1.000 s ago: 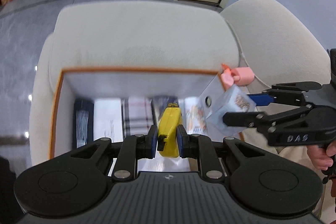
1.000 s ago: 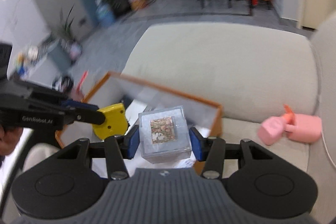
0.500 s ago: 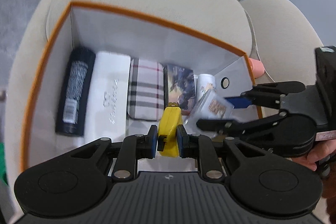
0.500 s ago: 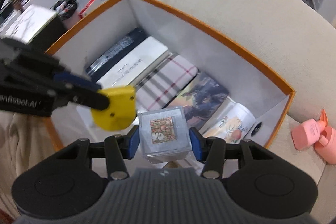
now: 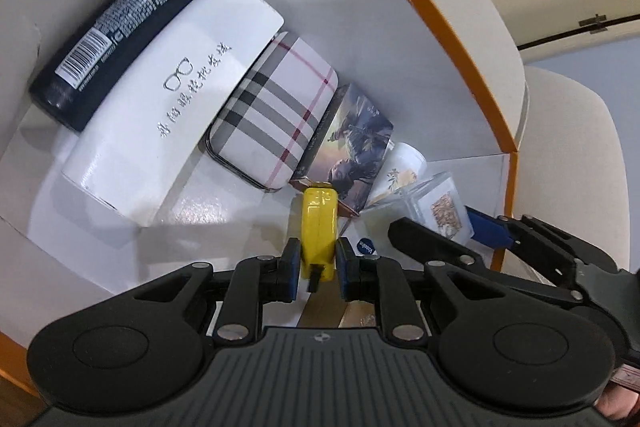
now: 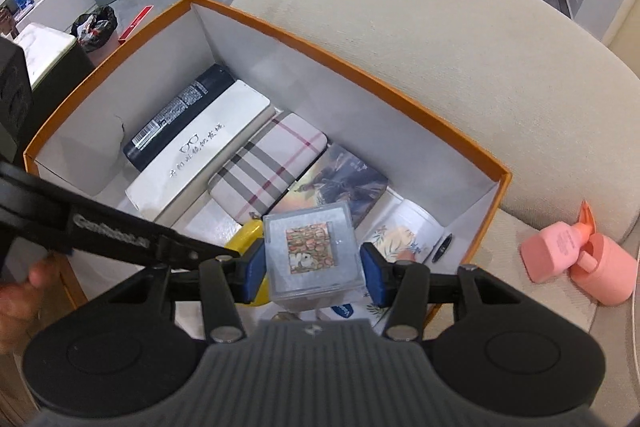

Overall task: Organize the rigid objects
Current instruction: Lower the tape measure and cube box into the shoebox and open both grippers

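My left gripper [image 5: 316,269] is shut on a yellow tape measure [image 5: 319,223] and holds it low inside the orange-rimmed white box [image 5: 440,27], in front of the row of items. To its right, my right gripper [image 6: 312,267] is shut on a clear plastic cube [image 6: 312,247] with a small picture on its face, hanging over the box's near right part. In the right wrist view the tape measure [image 6: 244,241] shows just left of the cube, almost touching it. From the left wrist view the cube [image 5: 440,207] sits between the right gripper's black fingers.
Along the box floor lie a black bottle [image 5: 120,27], a white glasses case [image 5: 172,99], a plaid case [image 5: 276,111], a picture-printed box [image 5: 352,139] and a white floral jar [image 5: 400,171]. The box stands on a beige sofa [image 6: 440,47]. A pink bottle [image 6: 560,255] lies outside, to its right.
Both grippers came down from above the box rim into the box, each still holding its object. The left gripper rolled, so the row of items now looks slanted.
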Demonstrator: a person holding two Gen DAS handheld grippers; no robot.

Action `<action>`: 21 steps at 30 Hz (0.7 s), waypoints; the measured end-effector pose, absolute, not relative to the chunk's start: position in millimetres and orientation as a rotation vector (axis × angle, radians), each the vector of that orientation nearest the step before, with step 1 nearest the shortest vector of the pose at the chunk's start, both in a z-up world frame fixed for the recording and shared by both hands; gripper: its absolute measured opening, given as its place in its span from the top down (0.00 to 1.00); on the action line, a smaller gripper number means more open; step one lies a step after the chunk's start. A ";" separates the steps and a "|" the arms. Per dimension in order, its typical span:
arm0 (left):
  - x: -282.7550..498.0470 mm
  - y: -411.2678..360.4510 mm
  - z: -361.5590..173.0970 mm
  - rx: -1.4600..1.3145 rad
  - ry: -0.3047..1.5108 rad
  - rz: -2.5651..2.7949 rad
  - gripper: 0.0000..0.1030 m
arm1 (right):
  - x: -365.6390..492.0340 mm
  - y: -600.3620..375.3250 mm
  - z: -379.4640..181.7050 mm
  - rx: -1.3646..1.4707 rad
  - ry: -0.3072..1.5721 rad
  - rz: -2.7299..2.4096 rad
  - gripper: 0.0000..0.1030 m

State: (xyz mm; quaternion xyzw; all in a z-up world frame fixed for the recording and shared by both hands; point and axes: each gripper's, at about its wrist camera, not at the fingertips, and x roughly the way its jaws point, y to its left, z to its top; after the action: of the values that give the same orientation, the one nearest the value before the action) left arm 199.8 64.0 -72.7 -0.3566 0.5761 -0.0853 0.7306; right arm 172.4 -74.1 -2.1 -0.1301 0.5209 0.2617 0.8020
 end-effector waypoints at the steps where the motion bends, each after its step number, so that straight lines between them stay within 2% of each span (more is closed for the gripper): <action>1: 200.2 63.4 -73.3 -0.794 1.275 -0.192 0.81 | 173.1 -74.7 -2.2 -0.278 1.113 0.557 0.52; 8: 207.3 60.8 -74.6 -0.765 1.333 -0.199 0.82 | 172.2 -80.0 1.8 -0.262 1.098 0.549 0.52; 13: 210.7 53.3 -81.8 -0.669 1.397 -0.190 0.78 | 167.9 -82.2 2.9 -0.267 1.091 0.547 0.52; 16: 209.3 48.0 -81.3 -0.606 1.393 -0.199 0.78 | 166.3 -84.2 3.8 -0.265 1.085 0.541 0.52; 18: 209.4 43.7 -73.9 -0.538 1.380 -0.221 0.73 | 165.5 -86.4 5.0 -0.261 1.083 0.541 0.52; 21: 212.7 38.8 -65.5 -0.422 1.347 -0.232 0.71 | 164.1 -88.6 6.1 -0.265 1.081 0.537 0.52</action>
State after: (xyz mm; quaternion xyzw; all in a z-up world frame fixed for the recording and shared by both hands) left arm 212.7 38.8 -65.5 -0.1937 0.6175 -0.1064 0.7549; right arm 164.1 -88.6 6.1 -0.1241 0.5069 0.2517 0.8150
